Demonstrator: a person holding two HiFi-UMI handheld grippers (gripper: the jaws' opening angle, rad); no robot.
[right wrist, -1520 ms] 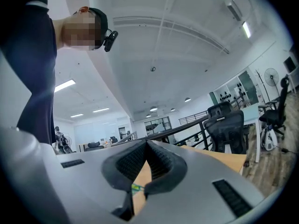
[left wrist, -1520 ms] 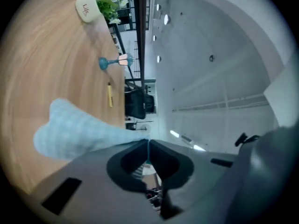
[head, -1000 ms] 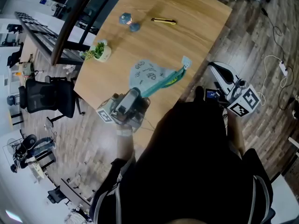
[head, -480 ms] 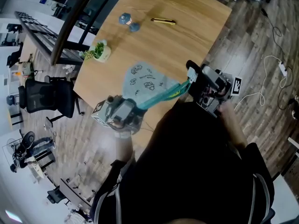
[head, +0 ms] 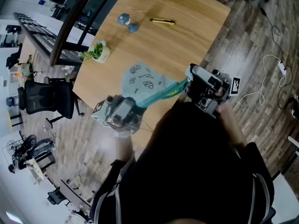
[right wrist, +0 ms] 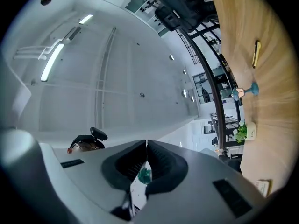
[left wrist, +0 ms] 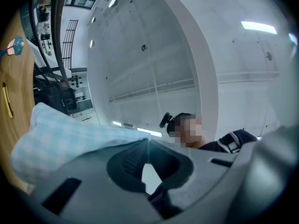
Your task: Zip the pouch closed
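A light blue pouch [head: 144, 80] with a teal zipper [head: 161, 92] hangs stretched between my two grippers over the near edge of the wooden table [head: 187, 36]. My left gripper [head: 135, 105] is shut on the pouch's near left end. In the left gripper view the checked fabric [left wrist: 70, 136] runs into the closed jaws of the left gripper [left wrist: 148, 143]. My right gripper [head: 189, 84] holds the zipper's right end. Its jaws have just been closing, and in the right gripper view a teal zipper pull [right wrist: 145, 174] sits pinched inside the right gripper [right wrist: 146, 144].
Far on the table lie a yellow pen [head: 162, 21] and two small blue objects [head: 124, 18]. A small potted plant [head: 99, 52] stands at the left edge. An office chair [head: 46, 97] stands left of the table, and a white cable [head: 275, 64] lies on the floor at right.
The right gripper came in from beyond the table's right edge, rolled over and closed on the zipper's end. The pouch went from lying slack to stretched; the left gripper rose slightly.
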